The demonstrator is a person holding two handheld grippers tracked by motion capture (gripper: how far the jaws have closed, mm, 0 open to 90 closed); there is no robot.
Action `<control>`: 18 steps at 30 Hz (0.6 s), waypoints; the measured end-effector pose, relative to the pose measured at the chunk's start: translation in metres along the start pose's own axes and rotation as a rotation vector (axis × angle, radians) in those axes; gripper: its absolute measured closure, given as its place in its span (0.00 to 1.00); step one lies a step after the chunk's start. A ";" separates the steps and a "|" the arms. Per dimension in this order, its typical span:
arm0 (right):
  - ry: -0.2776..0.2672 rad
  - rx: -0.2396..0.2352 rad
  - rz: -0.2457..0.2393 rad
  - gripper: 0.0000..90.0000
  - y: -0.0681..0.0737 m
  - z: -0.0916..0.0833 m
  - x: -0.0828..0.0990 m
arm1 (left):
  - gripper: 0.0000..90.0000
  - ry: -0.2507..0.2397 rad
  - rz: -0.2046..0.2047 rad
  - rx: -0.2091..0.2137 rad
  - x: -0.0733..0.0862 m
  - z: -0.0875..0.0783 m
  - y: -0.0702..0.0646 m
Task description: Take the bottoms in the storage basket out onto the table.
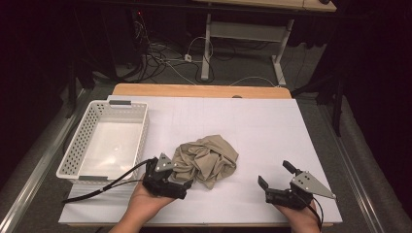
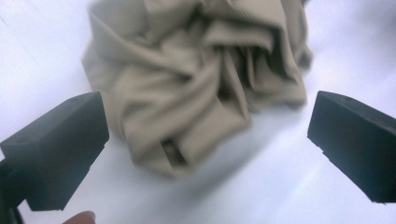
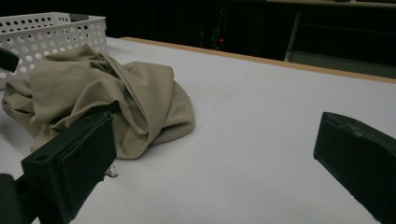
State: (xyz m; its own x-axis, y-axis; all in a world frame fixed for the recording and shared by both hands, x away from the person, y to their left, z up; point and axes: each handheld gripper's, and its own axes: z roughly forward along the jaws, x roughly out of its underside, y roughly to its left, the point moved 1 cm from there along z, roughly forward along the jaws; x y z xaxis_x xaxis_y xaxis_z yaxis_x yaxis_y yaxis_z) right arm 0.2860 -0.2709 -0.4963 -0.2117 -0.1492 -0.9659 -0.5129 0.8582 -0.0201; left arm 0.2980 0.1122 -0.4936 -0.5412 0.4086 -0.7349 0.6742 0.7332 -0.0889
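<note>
Beige cloth (image 1: 206,160) sits crumpled in a heap mid-bench, on the white bench (image 1: 252,126) sheet, just right of the white perforated basket (image 1: 104,141). Basket looks empty.

Left hand-held gripper (image 1: 183,185) is at the cloth's near-left edge, jaws spread wide, nothing between them yet. In the left gripper view the nearest fold hangs between the jaw lines but sits ahead of the tips, not inside. Right hand-held gripper (image 1: 275,175) is also wide and holds nothing, well apart from the cloth on bare bench to its right.

My read: step in hand is the first grab on the heap, probably to spread it or move it toward the basket. Can't tell which from here.

How I'd do it well:
1. Push the left one forward until that near fold is fully between the jaws before closing. Closing now catches air or 1 thin edge.
2. Keep the lower jaw skimming the bench so it slides under the fold instead of shoving the heap away.
3. Take 1 layer or a clear hem, not the bulk. Bulk grip hides the edges.
4. Bring the right one in from the right side to pin or take a 2nd edge, so the cloth doesn't drag.

Risk: thin fabric slips, heap slides toward the basket wall.
</note>
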 end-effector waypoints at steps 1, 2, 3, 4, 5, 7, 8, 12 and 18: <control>0.000 0.001 0.002 0.00 0.000 0.000 0.000 | 0.00 -0.002 -0.002 0.004 0.005 -0.001 -0.001; 0.002 0.003 0.004 0.00 -0.001 0.000 0.000 | 0.00 -0.010 -0.013 0.011 0.010 -0.001 -0.002; 0.002 0.004 0.007 0.00 -0.001 0.000 0.000 | 0.00 -0.024 -0.022 0.017 0.015 -0.003 -0.002; 0.004 0.003 0.009 0.00 -0.001 0.000 0.001 | 0.00 -0.036 -0.028 0.020 0.020 -0.005 -0.003; 0.007 0.001 0.004 0.00 -0.002 0.001 0.002 | 0.00 -0.049 -0.029 0.020 0.025 -0.006 -0.004; 0.010 -0.004 -0.001 0.00 -0.001 0.002 0.003 | 0.00 -0.066 -0.020 0.015 0.036 -0.008 -0.006; 0.014 -0.007 0.000 0.00 -0.001 0.002 0.003 | 0.00 -0.075 -0.017 0.016 0.041 -0.009 -0.006; 0.020 -0.011 0.003 0.00 -0.003 0.006 0.004 | 0.00 -0.082 -0.038 0.028 0.052 -0.015 -0.007; 0.014 -0.029 0.016 0.00 -0.002 0.008 0.002 | 0.00 -0.104 -0.045 0.010 0.058 -0.022 -0.008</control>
State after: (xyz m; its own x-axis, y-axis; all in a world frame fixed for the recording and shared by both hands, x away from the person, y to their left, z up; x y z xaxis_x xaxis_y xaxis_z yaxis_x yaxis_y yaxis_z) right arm 0.2932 -0.2686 -0.5008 -0.2319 -0.1427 -0.9622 -0.5332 0.8460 0.0030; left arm 0.2502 0.1419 -0.5212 -0.5163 0.3162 -0.7959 0.6558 0.7437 -0.1299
